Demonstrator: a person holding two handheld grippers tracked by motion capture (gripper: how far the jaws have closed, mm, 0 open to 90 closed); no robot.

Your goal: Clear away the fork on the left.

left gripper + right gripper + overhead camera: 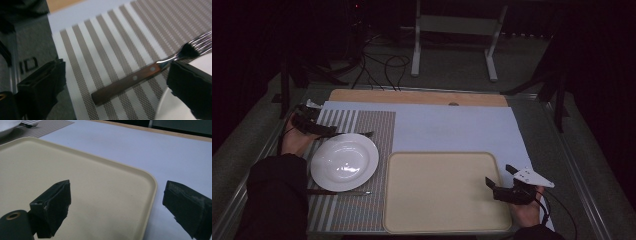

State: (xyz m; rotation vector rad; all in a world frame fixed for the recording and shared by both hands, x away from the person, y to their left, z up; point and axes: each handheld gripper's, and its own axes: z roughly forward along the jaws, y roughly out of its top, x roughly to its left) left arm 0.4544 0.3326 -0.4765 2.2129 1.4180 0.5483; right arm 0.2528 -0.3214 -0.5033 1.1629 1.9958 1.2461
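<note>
The left gripper [331, 131] hangs low over the striped mat [372, 125] at the table's left. Its jaws stand wide apart with the fork [130, 81] between them, and neither pad is pressing on it. The fork lies flat on the mat, wooden handle toward the gripper and tines running off beside the far rim of the white plate [344, 161]. In the left gripper view one jaw sits right at the neck of the fork, just above the plate's edge.

That is where I see trouble. If the jaws close from here, that jaw may catch the plate's rim and nudge or tip the plate before it meets the fork. The handle lies at a slant across the jaws, so a squeeze could also spin the fork flat on the mat instead of gripping it. A pinch too near the thin metal neck may let the heavier handle droop and slip out on the lift.

The right gripper [501, 179] is released too, jaws parted over the near right corner of the tray [442, 192], holding nothing. A knife [337, 191] lies on the mat on the near side of the plate.
</note>
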